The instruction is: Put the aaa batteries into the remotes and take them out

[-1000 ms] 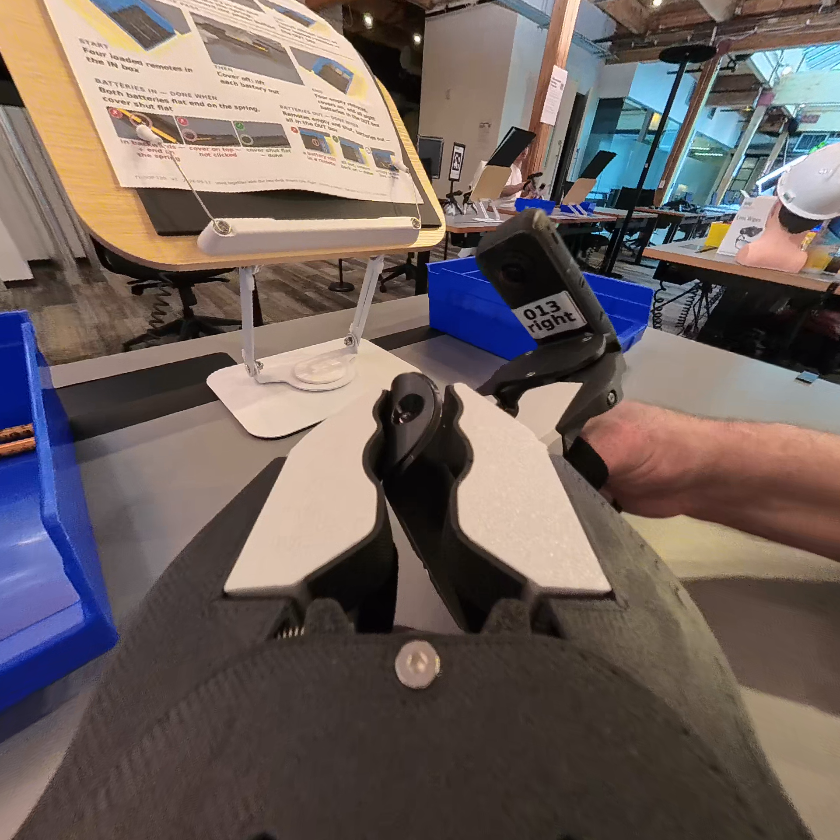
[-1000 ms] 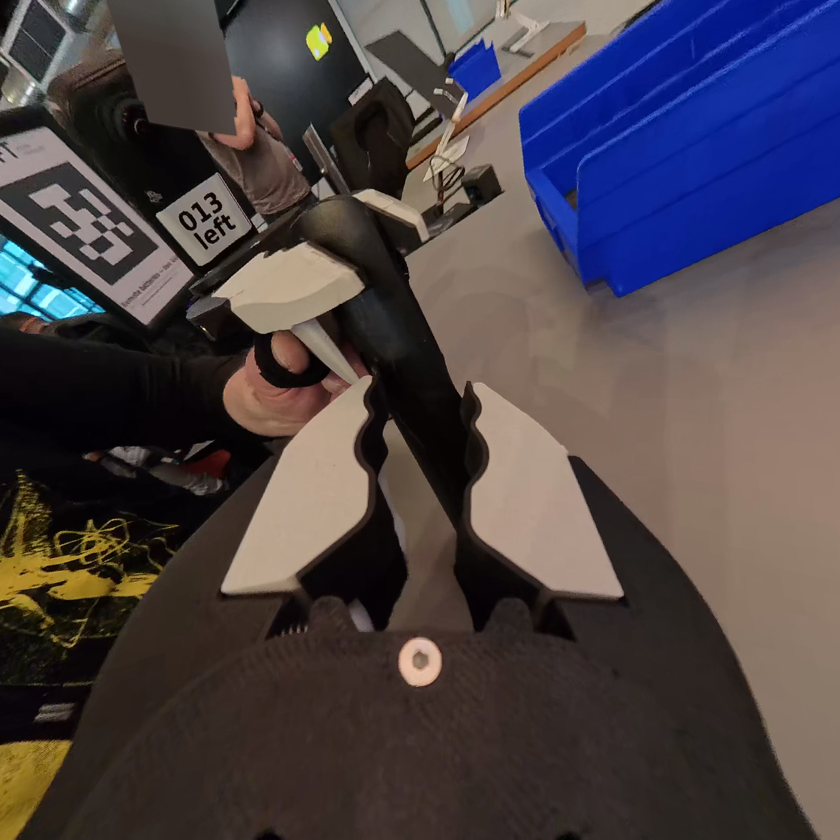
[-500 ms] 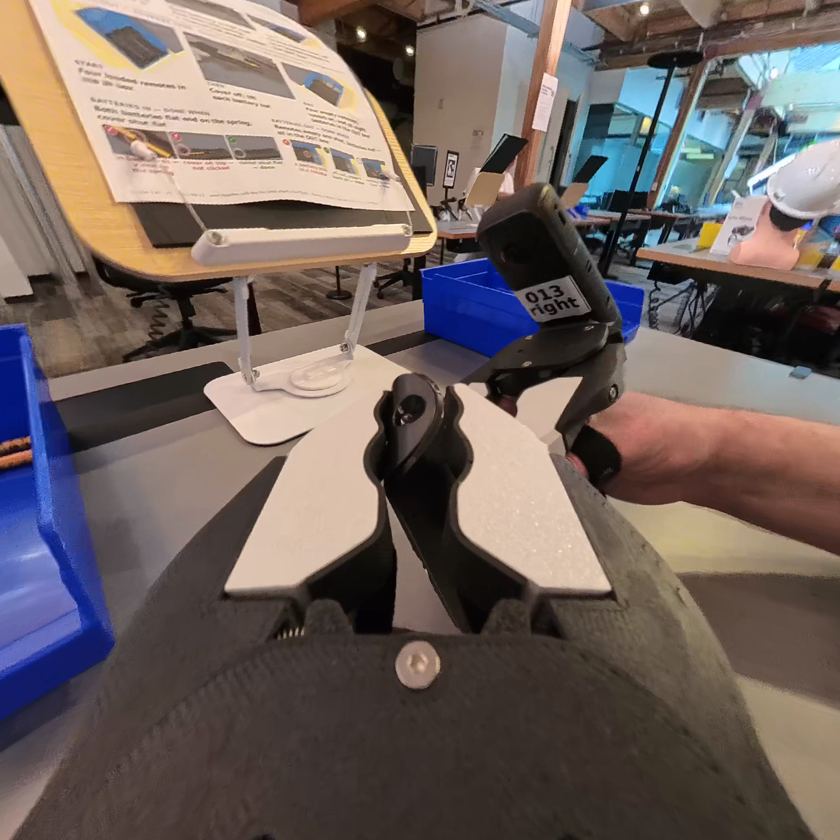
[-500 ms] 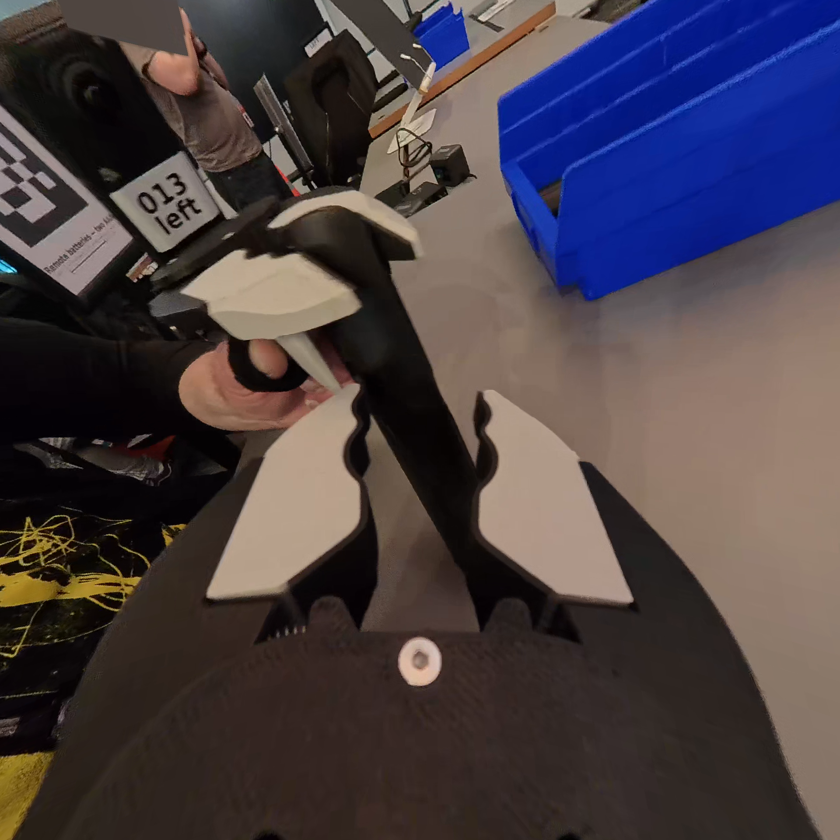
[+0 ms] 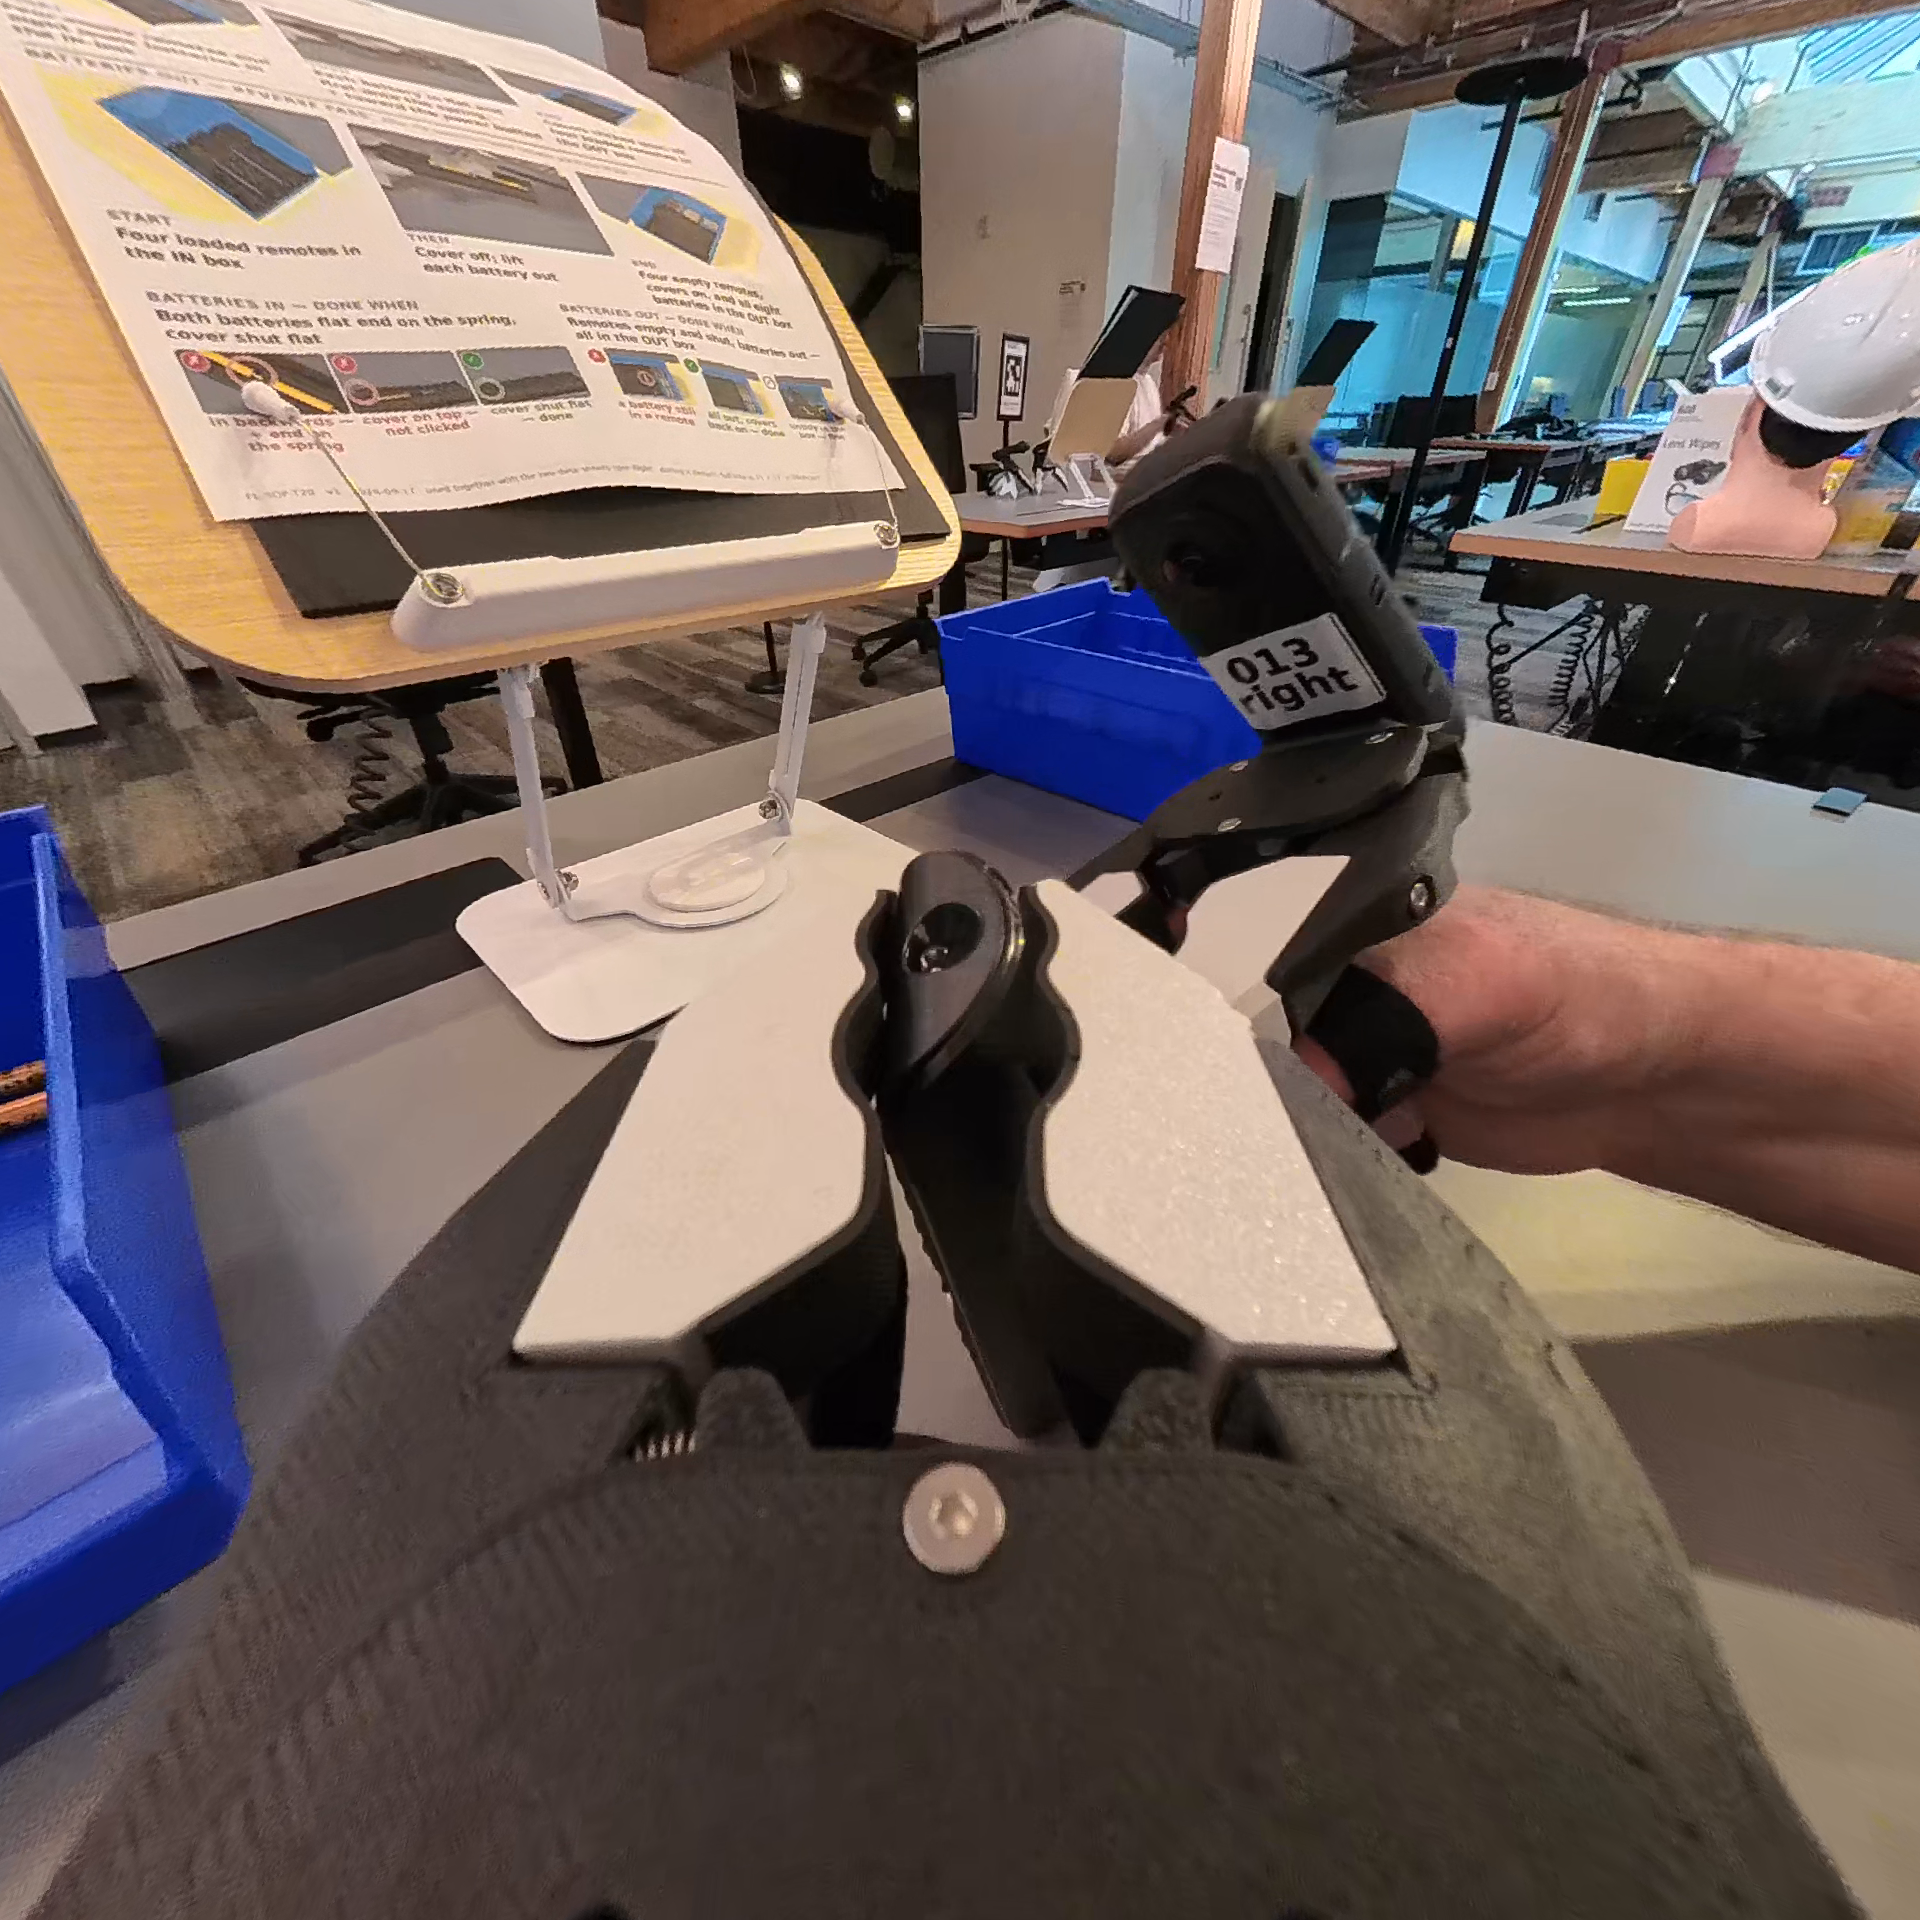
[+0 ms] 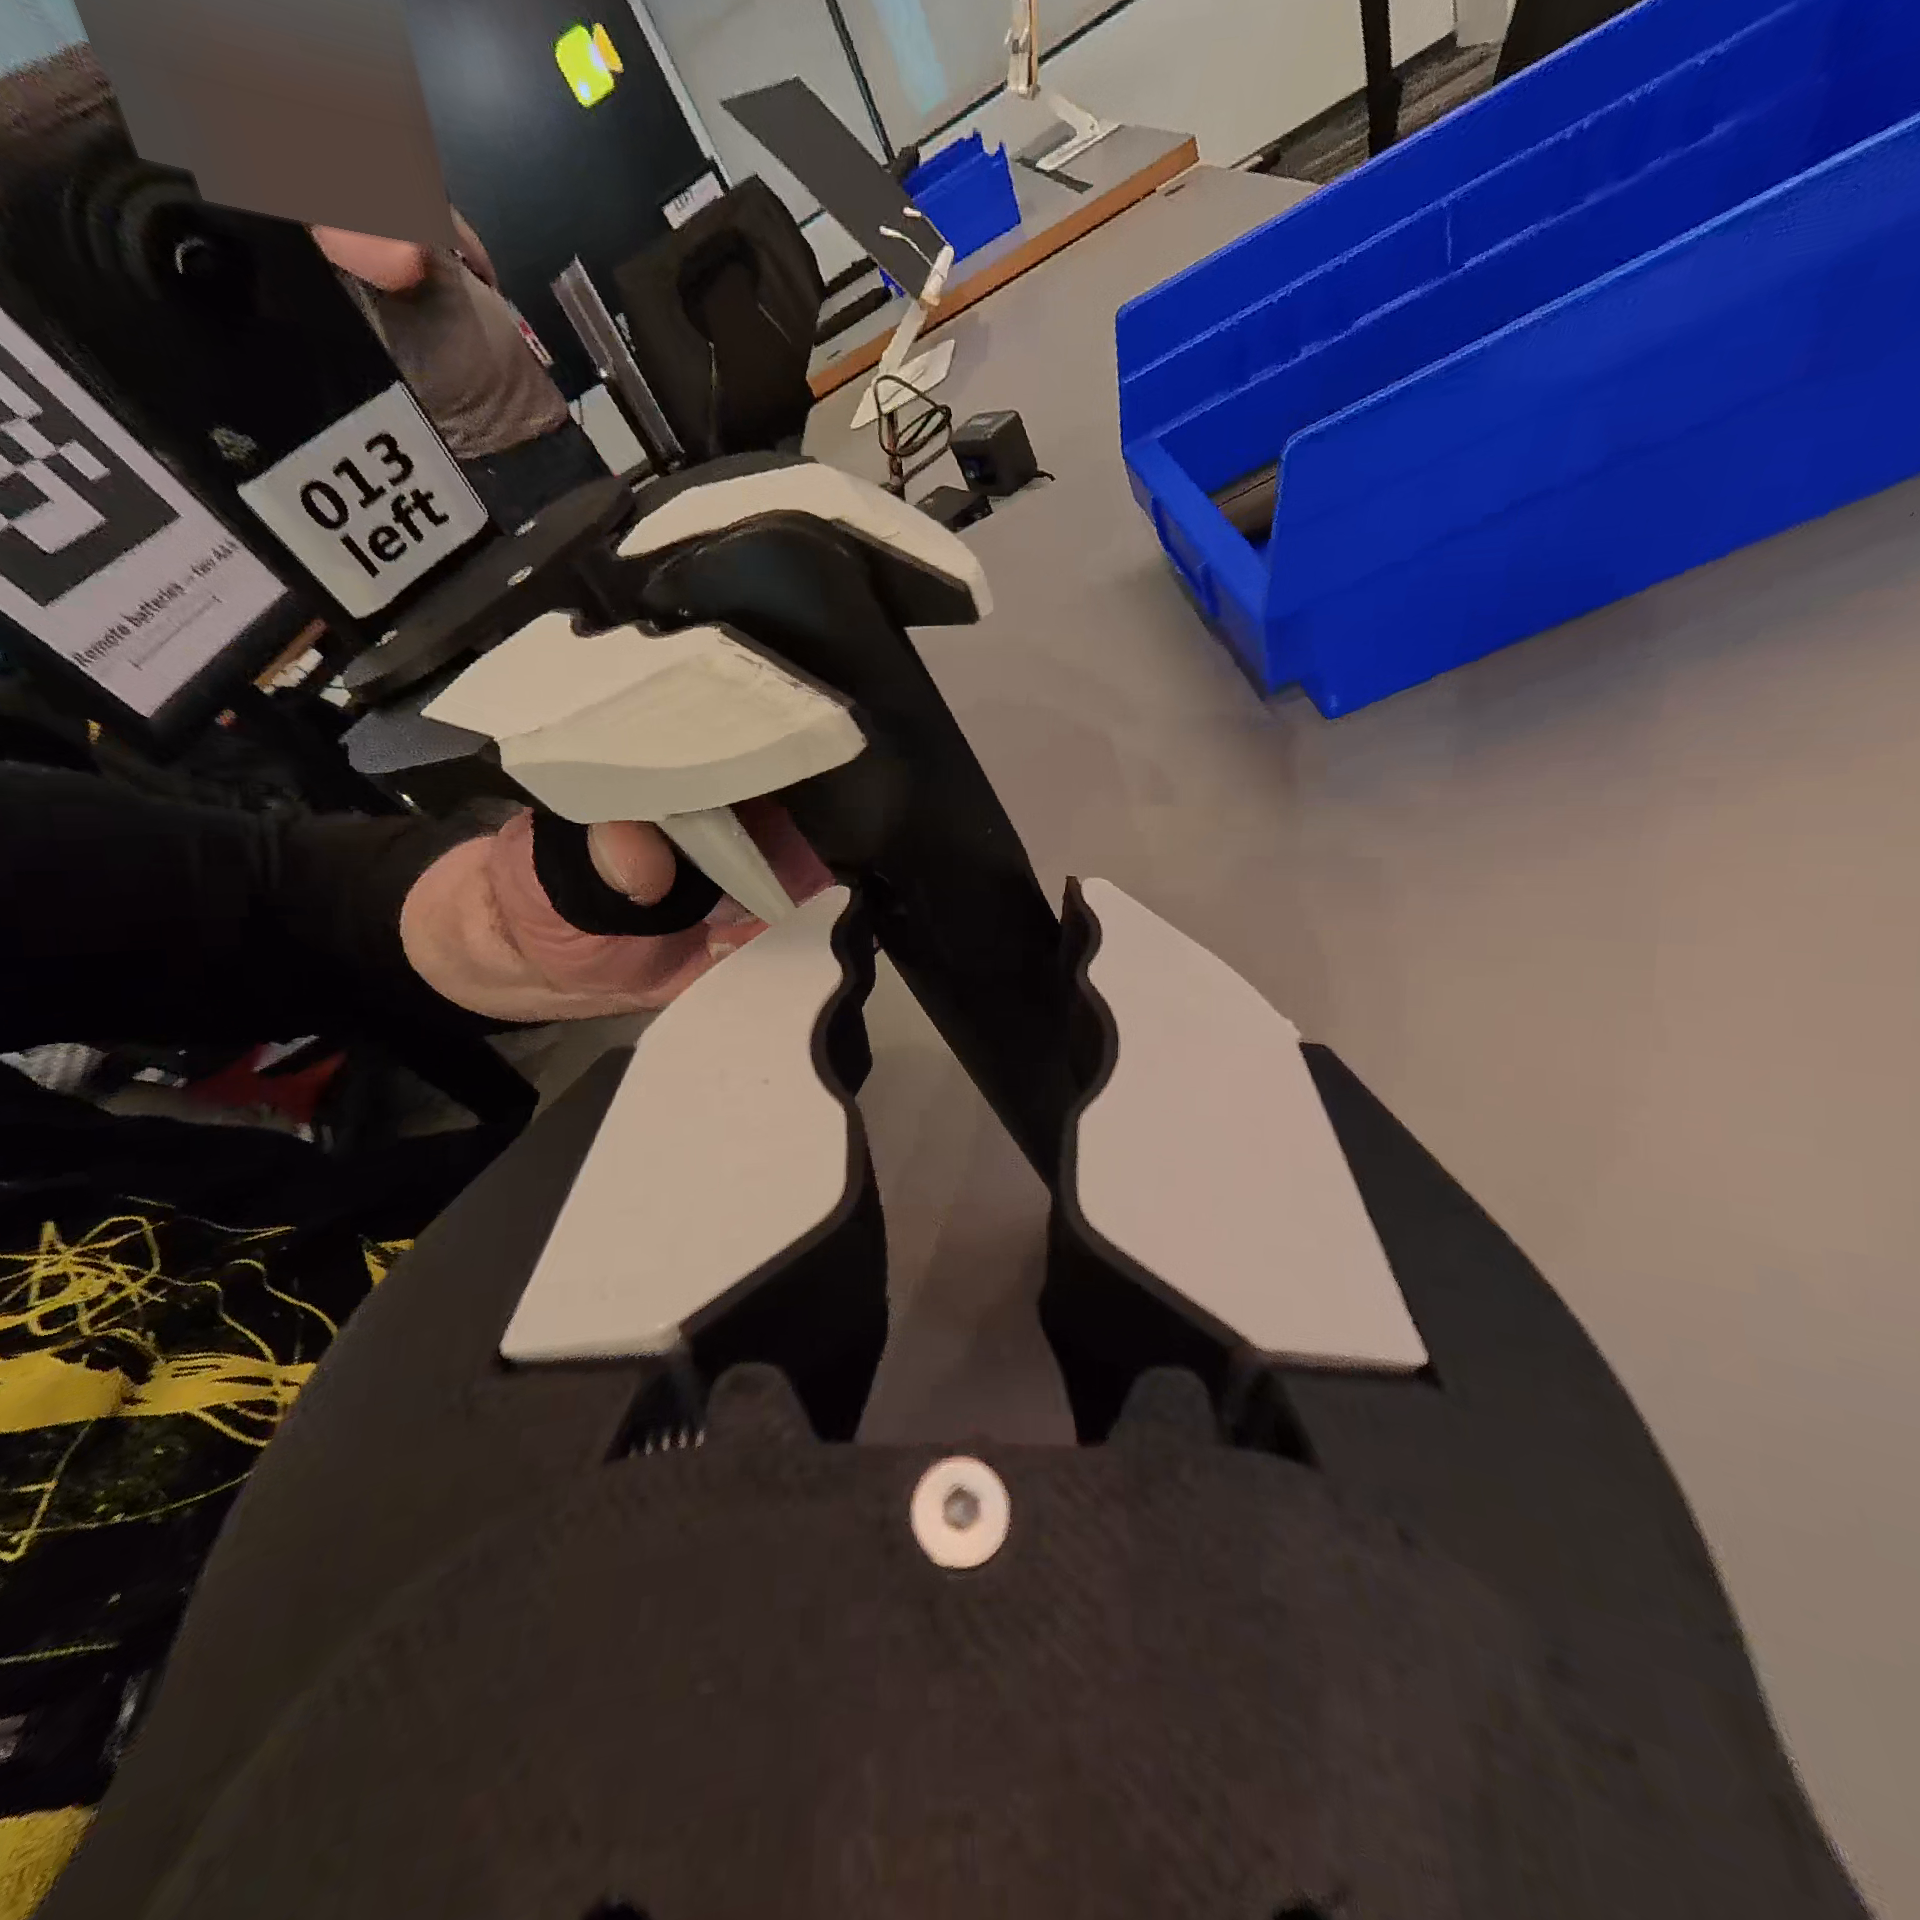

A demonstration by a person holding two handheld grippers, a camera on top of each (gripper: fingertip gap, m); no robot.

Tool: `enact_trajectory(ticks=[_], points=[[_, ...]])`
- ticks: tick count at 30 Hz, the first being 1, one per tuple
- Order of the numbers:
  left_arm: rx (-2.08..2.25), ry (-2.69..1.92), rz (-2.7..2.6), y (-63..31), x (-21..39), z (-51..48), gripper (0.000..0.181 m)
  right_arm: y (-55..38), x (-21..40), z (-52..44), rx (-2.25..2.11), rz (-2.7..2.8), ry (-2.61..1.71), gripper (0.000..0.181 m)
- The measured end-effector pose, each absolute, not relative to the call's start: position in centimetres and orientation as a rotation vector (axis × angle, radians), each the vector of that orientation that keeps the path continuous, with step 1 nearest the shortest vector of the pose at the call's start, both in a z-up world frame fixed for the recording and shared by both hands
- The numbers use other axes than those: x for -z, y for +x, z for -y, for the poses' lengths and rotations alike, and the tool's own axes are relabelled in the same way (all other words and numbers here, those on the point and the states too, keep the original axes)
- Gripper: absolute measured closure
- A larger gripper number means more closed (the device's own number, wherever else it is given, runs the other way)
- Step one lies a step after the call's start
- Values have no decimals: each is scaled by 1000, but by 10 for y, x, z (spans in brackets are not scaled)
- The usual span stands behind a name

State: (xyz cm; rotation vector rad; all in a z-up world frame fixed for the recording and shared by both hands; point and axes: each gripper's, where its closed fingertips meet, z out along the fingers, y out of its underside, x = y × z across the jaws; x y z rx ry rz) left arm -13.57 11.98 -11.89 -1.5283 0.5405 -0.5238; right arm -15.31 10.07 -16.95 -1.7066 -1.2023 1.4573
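Observation:
A black remote [image 5: 951, 966] is clamped between the white fingers of my left gripper [image 5: 961, 914], its rounded end pointing forward above the grey table. In the right wrist view the same remote [image 6: 935, 831] runs from my left gripper [image 6: 883, 644] down between the fingers of my right gripper [image 6: 966, 904]. The right jaws are closed on it, and it lies slanted against the right finger. My right gripper [image 5: 1195, 904] also shows in the left wrist view, just right of the remote, held by a hand. No batteries are visible in the remote.
A blue bin [image 5: 1060, 686] stands at the back of the table [image 6: 1558, 935] and also shows in the right wrist view [image 6: 1558, 416]. Another blue bin [image 5: 83, 1247] is at the left, with two brown rod ends at its edge. An instruction sheet on a stand [image 5: 468, 312] is behind. Left tips to right tips: about 5 centimetres.
The right gripper's jaws widened a little half a second ago and have narrowed onto the remote again. Both grippers shifted slightly. The left gripper kept its hold.

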Motion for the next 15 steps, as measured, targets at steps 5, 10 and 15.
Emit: enact_trajectory(ticks=[5,10,15], points=[[501,-1520,-548,-134,118,-116,158,-150,172,-99,-1557,1168,-1688,145],[507,-1516,-516,-134,118,-115,159,-149,176,-98,-1657,1052,-1693,143],[509,-1521,-498,-132,118,-114,159,-147,176,-97,-1622,1116,-1729,143]])
